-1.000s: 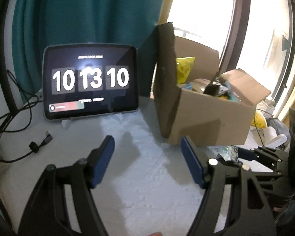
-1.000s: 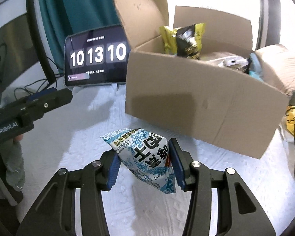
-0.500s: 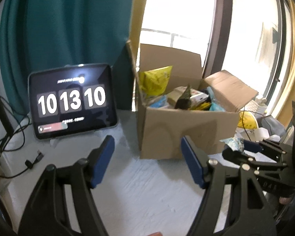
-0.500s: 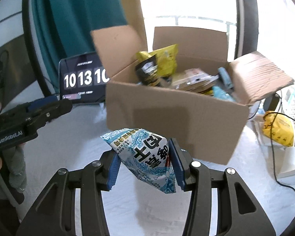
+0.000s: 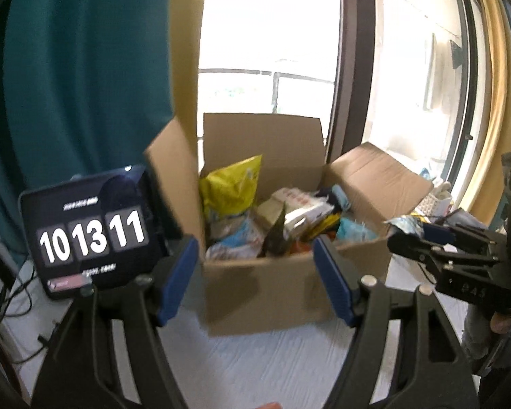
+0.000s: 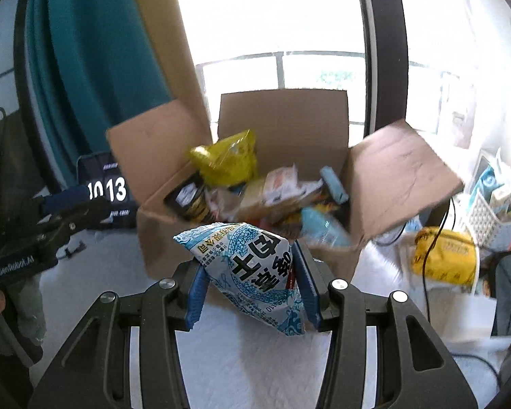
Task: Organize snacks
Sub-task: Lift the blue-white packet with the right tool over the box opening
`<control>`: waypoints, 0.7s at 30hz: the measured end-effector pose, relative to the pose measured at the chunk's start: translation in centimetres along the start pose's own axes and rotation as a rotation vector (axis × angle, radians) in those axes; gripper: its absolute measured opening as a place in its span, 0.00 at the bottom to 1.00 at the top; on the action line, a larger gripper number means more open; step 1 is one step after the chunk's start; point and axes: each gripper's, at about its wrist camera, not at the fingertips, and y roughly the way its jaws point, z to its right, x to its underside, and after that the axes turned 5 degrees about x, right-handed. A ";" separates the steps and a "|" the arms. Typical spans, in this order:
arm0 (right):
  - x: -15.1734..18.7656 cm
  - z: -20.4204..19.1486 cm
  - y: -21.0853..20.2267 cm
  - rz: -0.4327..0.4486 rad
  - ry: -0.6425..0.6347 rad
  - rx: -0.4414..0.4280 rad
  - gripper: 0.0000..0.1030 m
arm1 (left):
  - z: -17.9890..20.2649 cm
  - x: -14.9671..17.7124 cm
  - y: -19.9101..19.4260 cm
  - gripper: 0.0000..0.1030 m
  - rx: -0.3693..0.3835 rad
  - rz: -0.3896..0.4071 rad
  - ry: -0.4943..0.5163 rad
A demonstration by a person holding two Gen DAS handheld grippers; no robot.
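- Teal fabric curtain: hanging at far left, behind the table.
- Black tablet with white flip-clock digits: propped upright on the white table surface, just left of the box, partly behind its left flap.
- Left gripper, black frame with blue ribbed pads: jaws standing apart, nothing between them, aimed at the near wall of the box.
- Open brown cardboard box: flaps spread outward, set on the table before a bright window.
- Box contents: crinkled yellow foil bag at back left, dark packet beside it, light blue packets and a white carton toward the right, piled loosely.
- Right gripper, same black frame and blue pads: jaws part closed, both pads pressed on a puffy pale blue-and-white snack bag with bold black characters, held clear of the table in front of the box's near wall, outside the box.
- Yellow pouch: lying on the table to the right of the box, black cable across it.
- White lattice basket: far right, holding cartons.
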 end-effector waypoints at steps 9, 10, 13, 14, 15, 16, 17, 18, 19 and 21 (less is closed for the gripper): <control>-3.5 0.1 3.8 0.016 -0.009 -0.017 0.48 | -0.7 -3.0 3.2 0.69 0.000 0.032 0.001; -3.7 0.0 4.2 0.016 -0.010 -0.018 0.48 | -0.9 -3.2 3.6 0.69 -0.002 0.033 -0.002; -4.2 0.2 5.8 0.009 -0.004 -0.024 0.48 | -1.5 -3.8 5.0 0.69 -0.009 0.030 -0.009; -4.3 0.4 6.4 0.006 -0.001 -0.026 0.48 | -1.6 -4.0 5.4 0.69 -0.010 0.031 -0.011; -4.4 0.4 6.9 0.003 0.003 -0.028 0.48 | -1.8 -4.2 5.8 0.69 -0.012 0.034 -0.012; -4.6 0.5 7.6 0.000 0.007 -0.032 0.48 | -1.9 -4.3 6.1 0.69 -0.014 0.037 -0.015; -4.6 0.6 8.0 -0.001 0.008 -0.035 0.48 | -1.9 -4.5 6.4 0.69 -0.017 0.040 -0.020; -4.7 0.5 8.4 -0.003 0.007 -0.037 0.48 | -2.1 -4.6 6.8 0.69 -0.018 0.042 -0.026; -4.7 0.4 8.9 -0.005 0.006 -0.038 0.48 | -2.2 -4.6 7.1 0.69 -0.020 0.041 -0.030; -4.7 0.3 9.5 -0.008 0.002 -0.040 0.48 | -2.3 -4.6 7.7 0.69 -0.021 0.031 -0.026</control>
